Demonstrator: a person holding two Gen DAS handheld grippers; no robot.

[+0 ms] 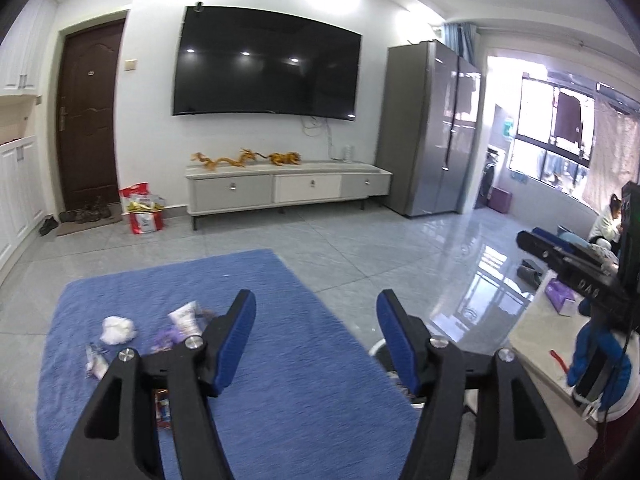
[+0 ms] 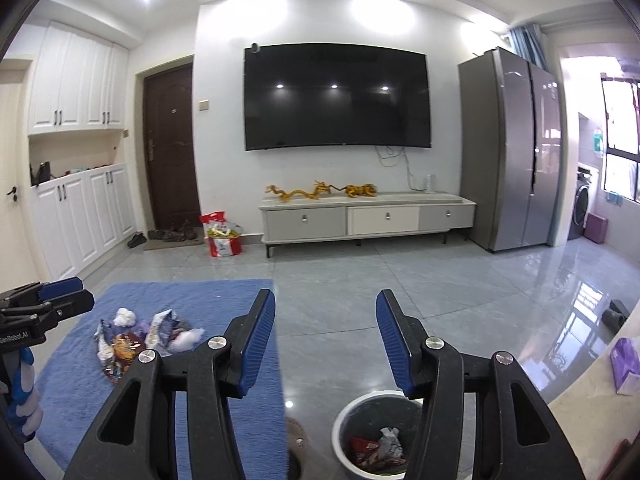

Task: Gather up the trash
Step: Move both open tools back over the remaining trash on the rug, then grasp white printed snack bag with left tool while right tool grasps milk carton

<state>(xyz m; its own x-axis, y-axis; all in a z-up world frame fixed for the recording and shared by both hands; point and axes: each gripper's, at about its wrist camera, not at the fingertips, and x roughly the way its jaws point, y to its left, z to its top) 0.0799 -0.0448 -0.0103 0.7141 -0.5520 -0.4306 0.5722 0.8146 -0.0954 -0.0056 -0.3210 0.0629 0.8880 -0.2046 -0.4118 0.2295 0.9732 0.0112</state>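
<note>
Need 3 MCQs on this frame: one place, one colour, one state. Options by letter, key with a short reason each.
1. Where is the bin?
A. on the rug
B. on the tiled floor, right of the rug
C. on the TV cabinet

2. What colour is the rug?
A. blue
B. red
C. grey

3. What do the right gripper's fingers hold?
A. a wrapper
B. a tissue
C. nothing

Key:
1 B: the right wrist view shows the bin on grey tiles past the rug's right edge.
2 A: the rug is plain blue in both views.
3 C: the fingers stand apart with only floor seen between them; the litter lies on the rug and wrappers lie in the bin.
</note>
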